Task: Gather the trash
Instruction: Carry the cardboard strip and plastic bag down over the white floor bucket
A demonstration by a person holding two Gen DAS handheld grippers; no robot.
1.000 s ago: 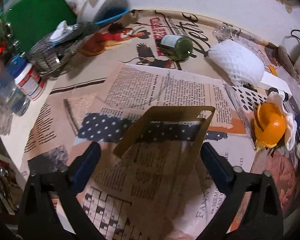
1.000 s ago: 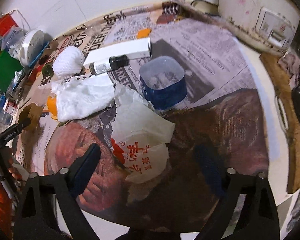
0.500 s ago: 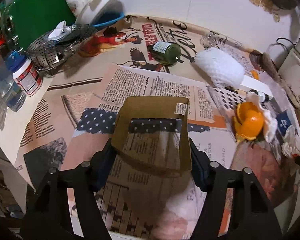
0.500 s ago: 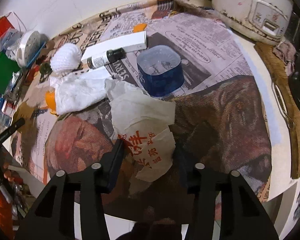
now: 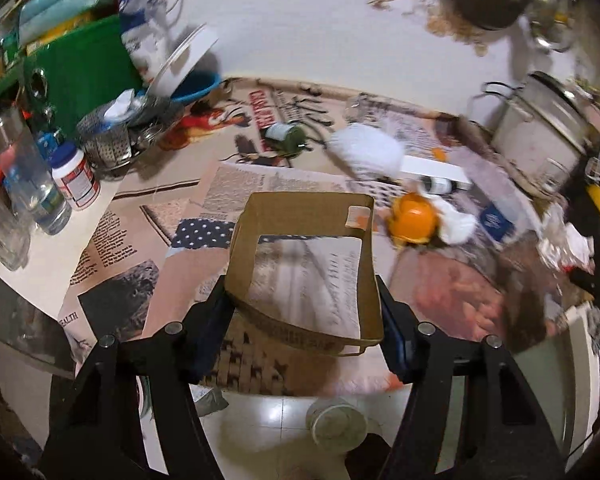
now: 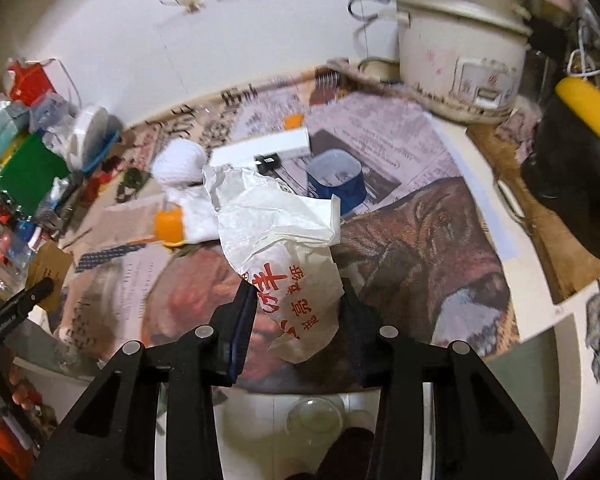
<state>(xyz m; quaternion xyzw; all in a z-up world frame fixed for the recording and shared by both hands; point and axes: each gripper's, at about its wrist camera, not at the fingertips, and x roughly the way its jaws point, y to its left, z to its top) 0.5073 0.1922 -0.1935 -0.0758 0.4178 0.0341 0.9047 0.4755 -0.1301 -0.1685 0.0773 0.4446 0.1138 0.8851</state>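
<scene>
Orange peel [image 5: 414, 218] right of cardboard sleeve [image 5: 304, 216]

Left gripper [image 5: 302, 316]: clamped a brown cardboard sleeve [image 5: 300, 216] by its sides.
Sleeve: open-ended, raised above the newspaper-covered table [image 5: 140, 224].
Orange peel [image 5: 414, 220]: lay right, beside white tissue [image 5: 456, 220].

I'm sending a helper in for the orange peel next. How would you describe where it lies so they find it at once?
Start at the big white rice cooker at the back of the newspaper-covered table. Go left past the blue tub to the white foam net; the orange peel lies just in front, against crumpled white tissue. It is the only bright orange curl there.
</scene>
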